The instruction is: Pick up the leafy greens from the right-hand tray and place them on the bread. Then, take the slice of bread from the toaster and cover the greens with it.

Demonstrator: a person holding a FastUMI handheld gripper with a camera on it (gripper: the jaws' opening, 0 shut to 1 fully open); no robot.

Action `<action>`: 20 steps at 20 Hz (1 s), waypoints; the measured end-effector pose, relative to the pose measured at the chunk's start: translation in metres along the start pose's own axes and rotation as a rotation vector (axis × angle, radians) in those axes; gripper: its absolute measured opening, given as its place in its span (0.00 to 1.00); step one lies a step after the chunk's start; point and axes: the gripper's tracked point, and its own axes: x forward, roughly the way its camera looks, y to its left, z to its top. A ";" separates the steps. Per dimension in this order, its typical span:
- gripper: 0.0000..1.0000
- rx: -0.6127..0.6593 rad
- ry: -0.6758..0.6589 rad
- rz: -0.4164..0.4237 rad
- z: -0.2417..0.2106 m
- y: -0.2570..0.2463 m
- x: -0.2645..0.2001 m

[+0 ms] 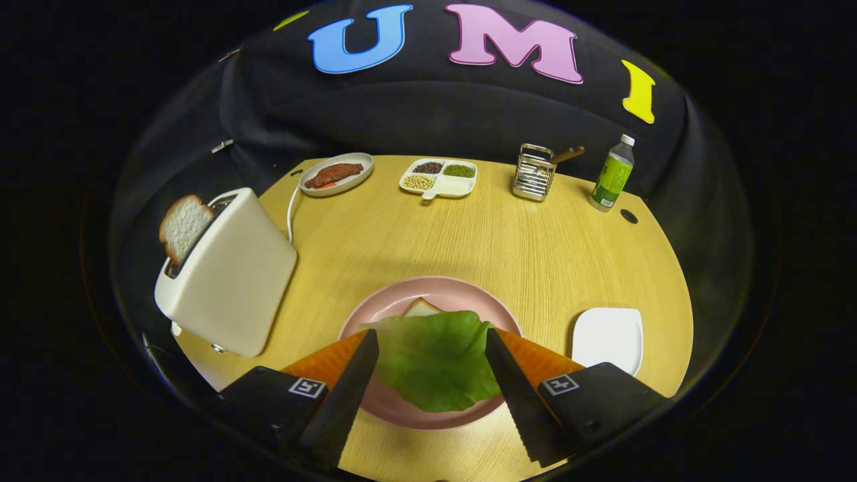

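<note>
Gripper (432,338): fingers spread apart, either side of the lettuce leaf (435,358) — not pressing it.
Pink plate (402,301): lower centre, holds bread (420,308) under the leaf.
Toaster (224,274): left — bread slice (182,226) sticking out.
Divided tray (438,177): top centre, beans.
Oval dish (336,174): upper left, meat.
White tray (608,338): lower right.

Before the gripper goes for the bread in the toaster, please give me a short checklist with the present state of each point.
1. Leafy greens lie on the bread in the pink plate: ok.
2. Gripper is open, fingers on either side of the greens: ok.
3. Greens free of both fingers: cannot tell.
4. Bread slice stands out of the toaster slot: ok.
5. White tray to the right holds no greens: ok.
</note>
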 end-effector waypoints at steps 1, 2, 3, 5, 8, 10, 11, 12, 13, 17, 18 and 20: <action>1.00 -0.002 -0.024 0.011 0.010 0.005 -0.006; 1.00 -0.012 -0.048 0.027 0.020 0.012 -0.013; 1.00 -0.030 -0.070 0.040 0.030 0.019 -0.020; 1.00 -0.091 -0.108 0.070 0.050 0.035 -0.036; 1.00 -0.170 -0.194 0.135 0.085 0.075 -0.062; 1.00 -0.197 -0.236 0.196 0.102 0.106 -0.077; 1.00 -0.206 -0.249 0.226 0.109 0.122 -0.083; 1.00 -0.212 -0.260 0.254 0.115 0.137 -0.088; 1.00 -0.222 -0.269 0.274 0.119 0.149 -0.090; 1.00 -0.264 -0.278 0.351 0.125 0.196 -0.096; 1.00 -0.271 -0.273 0.371 0.124 0.209 -0.096; 1.00 -0.290 -0.267 0.399 0.124 0.228 -0.095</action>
